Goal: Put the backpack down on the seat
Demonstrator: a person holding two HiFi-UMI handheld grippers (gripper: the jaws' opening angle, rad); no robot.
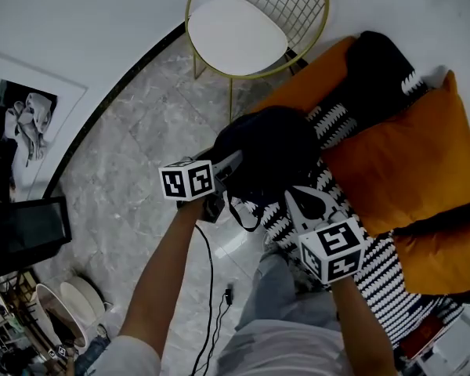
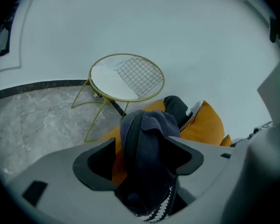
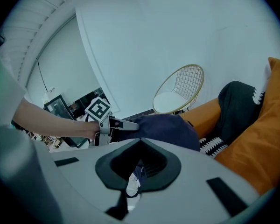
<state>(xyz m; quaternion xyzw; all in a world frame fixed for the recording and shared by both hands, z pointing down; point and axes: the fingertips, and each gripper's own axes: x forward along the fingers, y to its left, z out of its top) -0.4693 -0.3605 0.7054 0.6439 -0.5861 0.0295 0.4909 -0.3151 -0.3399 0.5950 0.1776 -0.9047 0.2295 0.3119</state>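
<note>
A dark navy backpack rests on the front edge of the orange seat, partly on its black-and-white throw. My left gripper comes at it from the left. In the left gripper view its jaws stand apart with the backpack's top between them, and orange shows in a gap beside the left jaw. My right gripper sits at the backpack's near side. Its jaws are shut, with a dark strap and white tag caught between them. The backpack bulges just beyond.
A gold wire chair with a white pad stands on the marble floor beyond the seat. Orange cushions and a black cushion lie further along the seat. A black cable trails over the floor. Frames and clutter stand at the left.
</note>
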